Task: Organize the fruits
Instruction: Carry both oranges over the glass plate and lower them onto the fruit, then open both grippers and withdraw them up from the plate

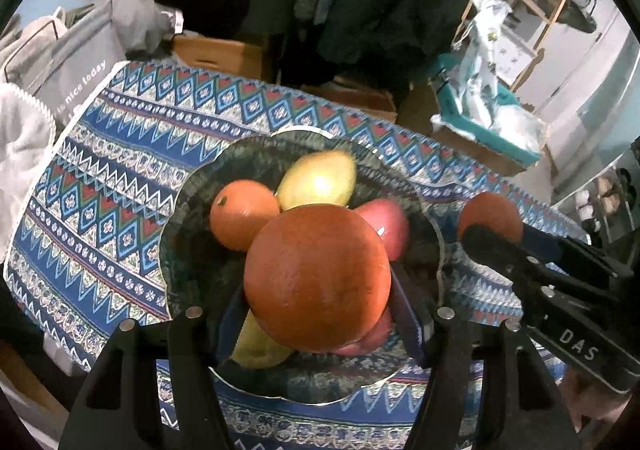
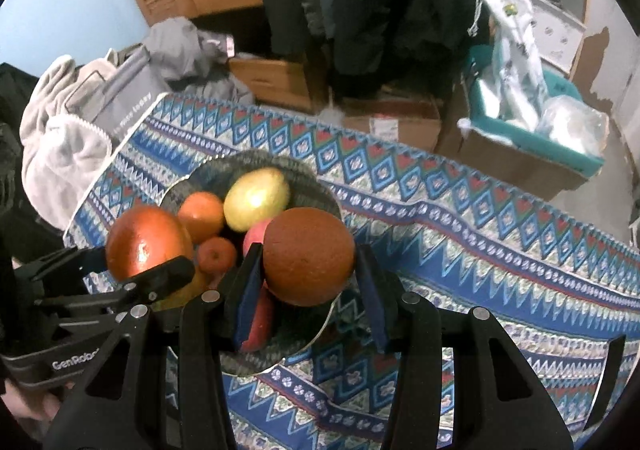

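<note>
- Left tongs (image 1: 320, 314) clamped on a big orange (image 1: 317, 277), right above the dark bowl (image 1: 188, 206).
- In the bowl: small orange (image 1: 243, 215), yellow mango (image 1: 318, 181), red apple (image 1: 386, 224).
- Right tongs (image 2: 310, 290) gripping another orange (image 2: 309, 256), over the bowl's right rim, patterned table (image 2: 480, 250) underneath.

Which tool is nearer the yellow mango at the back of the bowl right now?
Left. The left tool holds its orange over the bowl, just short of the yellow mango; the right tool holds its orange at the bowl's right rim, farther away.
</note>
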`<action>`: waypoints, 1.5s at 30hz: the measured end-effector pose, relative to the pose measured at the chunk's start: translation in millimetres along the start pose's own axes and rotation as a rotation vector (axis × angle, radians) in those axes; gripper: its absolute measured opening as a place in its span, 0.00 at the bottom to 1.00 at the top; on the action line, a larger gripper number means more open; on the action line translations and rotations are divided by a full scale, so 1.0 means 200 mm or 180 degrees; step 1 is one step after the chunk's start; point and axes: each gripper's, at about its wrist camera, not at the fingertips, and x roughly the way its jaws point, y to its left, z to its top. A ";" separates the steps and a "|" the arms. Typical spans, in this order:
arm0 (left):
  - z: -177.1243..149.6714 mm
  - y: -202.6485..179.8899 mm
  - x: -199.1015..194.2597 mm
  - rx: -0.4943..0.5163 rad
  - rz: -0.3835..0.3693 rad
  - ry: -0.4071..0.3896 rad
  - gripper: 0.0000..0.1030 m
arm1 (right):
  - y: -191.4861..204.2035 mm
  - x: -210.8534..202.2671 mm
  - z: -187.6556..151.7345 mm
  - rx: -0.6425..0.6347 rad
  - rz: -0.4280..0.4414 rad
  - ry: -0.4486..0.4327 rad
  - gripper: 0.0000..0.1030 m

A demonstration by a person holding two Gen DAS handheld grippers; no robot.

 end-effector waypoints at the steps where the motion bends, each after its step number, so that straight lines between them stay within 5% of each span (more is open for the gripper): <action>1: 0.00 0.01 0.01 -0.0002 0.0020 0.0024 0.65 | 0.00 0.01 0.00 -0.0001 0.0005 0.0019 0.44; 8: -0.03 0.04 0.09 -0.0034 0.0077 0.0248 0.65 | 0.00 0.08 -0.04 0.0018 0.0090 0.0171 0.45; 16: -0.01 -0.02 -0.02 0.0163 0.0212 -0.0054 0.69 | 0.00 0.08 -0.05 0.0078 0.0252 0.0226 0.46; 26: -0.02 -0.01 -0.11 0.0169 0.0224 -0.0119 0.69 | -0.02 -0.03 -0.02 0.0170 0.0302 0.0053 0.48; 45: 0.02 -0.17 -0.48 0.0351 0.0251 -0.0662 0.76 | -0.01 -0.51 0.04 -0.0018 -0.0248 -0.0631 0.59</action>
